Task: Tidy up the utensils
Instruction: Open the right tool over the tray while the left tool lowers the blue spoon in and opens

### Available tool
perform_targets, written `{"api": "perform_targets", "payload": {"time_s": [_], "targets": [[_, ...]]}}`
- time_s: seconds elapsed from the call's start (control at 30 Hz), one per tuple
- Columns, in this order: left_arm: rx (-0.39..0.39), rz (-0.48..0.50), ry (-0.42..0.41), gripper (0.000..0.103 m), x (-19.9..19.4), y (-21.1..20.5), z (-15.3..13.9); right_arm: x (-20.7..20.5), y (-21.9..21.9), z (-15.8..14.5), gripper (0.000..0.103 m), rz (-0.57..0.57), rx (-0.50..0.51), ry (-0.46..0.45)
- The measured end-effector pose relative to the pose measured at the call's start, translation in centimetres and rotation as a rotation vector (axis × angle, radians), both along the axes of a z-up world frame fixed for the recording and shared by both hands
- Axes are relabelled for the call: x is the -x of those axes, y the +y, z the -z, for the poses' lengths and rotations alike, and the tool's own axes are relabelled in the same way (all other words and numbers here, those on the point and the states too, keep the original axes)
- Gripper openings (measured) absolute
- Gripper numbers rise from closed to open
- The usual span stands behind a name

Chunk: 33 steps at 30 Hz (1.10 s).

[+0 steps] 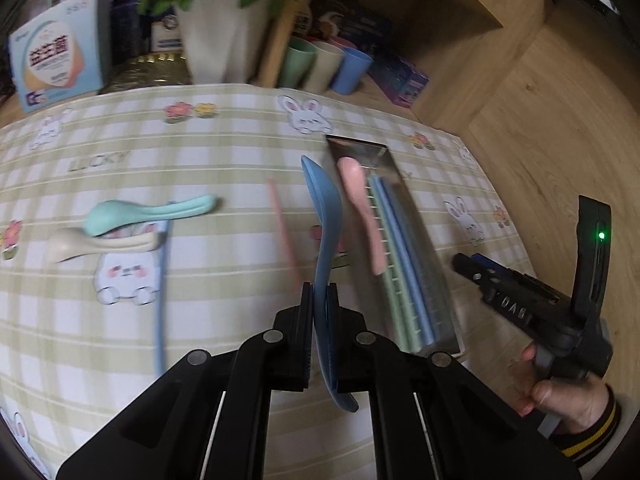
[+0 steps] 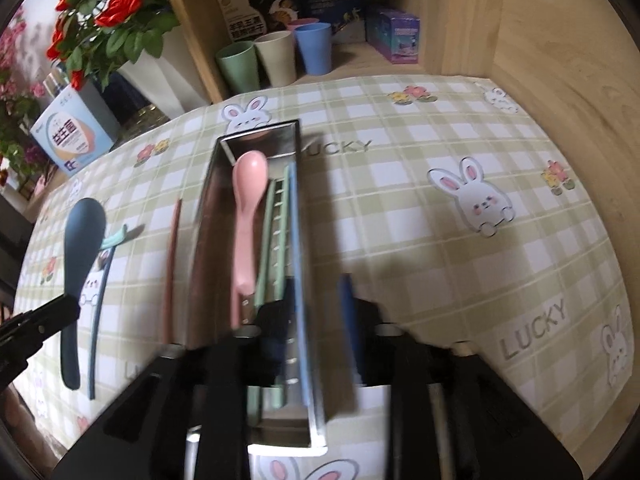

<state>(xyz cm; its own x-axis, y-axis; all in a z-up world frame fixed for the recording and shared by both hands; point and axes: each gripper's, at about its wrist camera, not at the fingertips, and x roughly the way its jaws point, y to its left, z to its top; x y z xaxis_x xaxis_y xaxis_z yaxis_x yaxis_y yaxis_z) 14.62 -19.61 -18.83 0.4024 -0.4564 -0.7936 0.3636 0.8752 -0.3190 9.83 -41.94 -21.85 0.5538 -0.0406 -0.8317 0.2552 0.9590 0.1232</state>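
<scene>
My left gripper (image 1: pixel 320 300) is shut on a blue spoon (image 1: pixel 326 216) and holds it above the cloth, left of the steel tray (image 1: pixel 424 240). The tray holds a pink spoon (image 1: pixel 360 208), a green chopstick and a blue chopstick. A mint spoon (image 1: pixel 148 212), a cream spoon (image 1: pixel 100 244), a pink chopstick (image 1: pixel 284 228) and a blue chopstick (image 1: pixel 162 292) lie on the cloth. My right gripper (image 2: pixel 316 312) is open over the near end of the tray (image 2: pixel 208 216), empty. The pink spoon (image 2: pixel 246 204) and the held blue spoon (image 2: pixel 80 260) also show in the right wrist view.
A checked bunny tablecloth (image 1: pixel 200 140) covers the table. Behind it stand a white flower pot (image 1: pixel 220 36), a blue box (image 1: pixel 60 56) and three cups (image 1: pixel 328 66) in a wooden shelf. A wooden wall (image 2: pixel 580 80) closes the right side.
</scene>
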Motion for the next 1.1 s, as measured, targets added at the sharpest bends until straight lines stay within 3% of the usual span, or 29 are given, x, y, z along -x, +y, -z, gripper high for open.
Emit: {"api": "perform_targets", "payload": {"time_s": [0.17,0.4,0.6,0.9,1.1], "targets": [[-0.015,0.046,0.011,0.006,-1.6,-4.9,-0.2,-0.4,-1.8,0.3,0.052,0.017,-0.020,0.000],[-0.050,0.039,0.095,0.006,-5.3,-10.1,1.4,-0.3,-4.5,0.6,0.054,0.067,-0.066,-0.017],[-0.131,0.008,0.120,0.006,-7.5,-12.2,2.7,-0.2,-6.1,0.9,0.054,0.094,-0.094,-0.032],[-0.266,0.006,0.083,0.006,-8.7,-13.9,3.9,-0.6,-6.7,1.4,0.054,0.109,-0.130,-0.040],[-0.266,0.016,0.081,0.008,-9.2,-14.3,3.9,-0.5,-6.8,1.3,0.054,0.110,-0.130,-0.039]]}}
